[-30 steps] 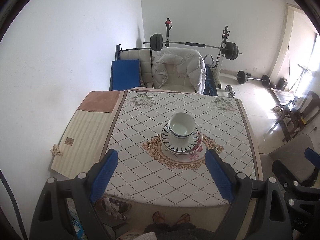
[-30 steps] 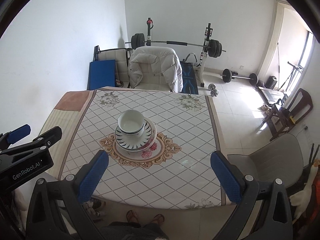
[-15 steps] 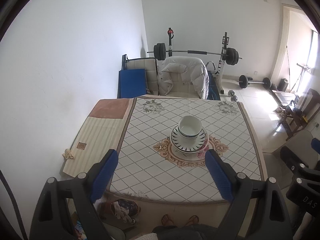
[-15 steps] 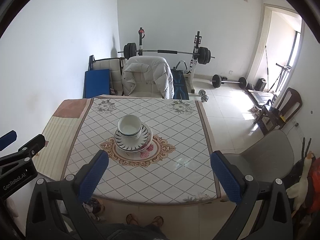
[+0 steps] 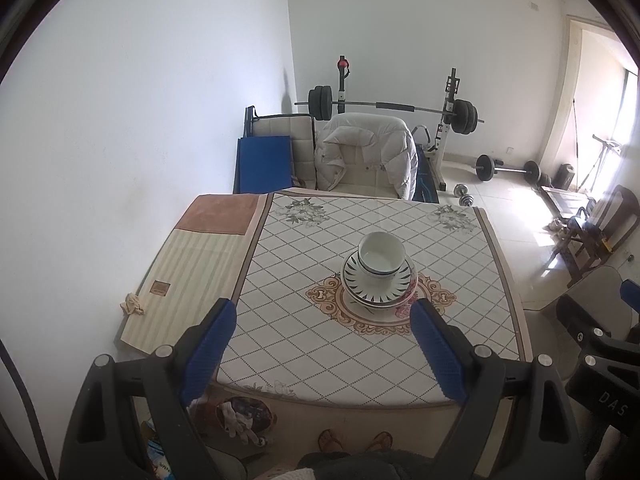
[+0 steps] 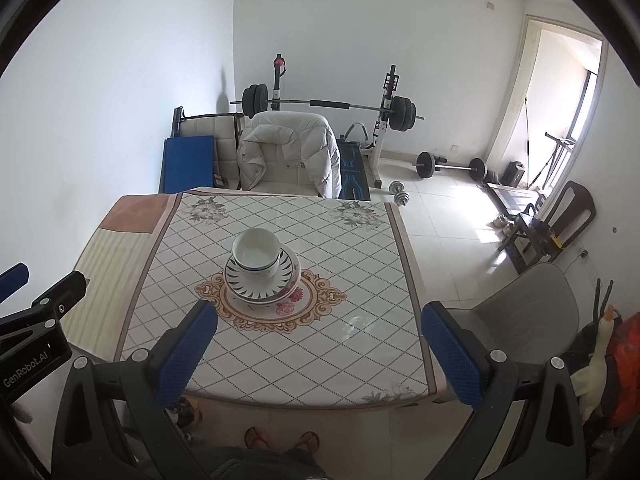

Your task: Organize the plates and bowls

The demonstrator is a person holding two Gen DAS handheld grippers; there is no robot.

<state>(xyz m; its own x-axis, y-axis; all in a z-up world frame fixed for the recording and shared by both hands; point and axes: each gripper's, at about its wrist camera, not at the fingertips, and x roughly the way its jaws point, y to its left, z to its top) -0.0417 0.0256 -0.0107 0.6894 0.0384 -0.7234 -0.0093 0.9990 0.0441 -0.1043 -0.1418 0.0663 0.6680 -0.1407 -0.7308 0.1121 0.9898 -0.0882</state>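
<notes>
The left gripper hangs above the near edge of the table with its blue-padded fingers spread wide, nothing between them and nothing touched. The right gripper is spread just as wide and also empty, likewise held over the near edge. In the right wrist view the left gripper's black body shows at the far left, partly cut off by the frame; in the left wrist view only a dark part of the right one shows at the right edge.

Beyond the fingers, in the middle of the table, the dishes stand in one stack on the gold medallion of the diamond-patterned cloth. A white bowl with a dark line round its rim sits on top — its inside is plain white, with nothing in it. It sits on a plate with dark radiating strokes. Under that lies a dish with pink flowers, only its near-right rim showing, so whether it is a plate or a shallow bowl cannot be told. The stack is well apart from both grippers.

To the left of the table lies a striped beige and brown mat. At the far side stands a chair draped with a white padded jacket, with a barbell rack behind it against the far wall. Under the near table edge the person's sandalled feet show, partly hidden.
</notes>
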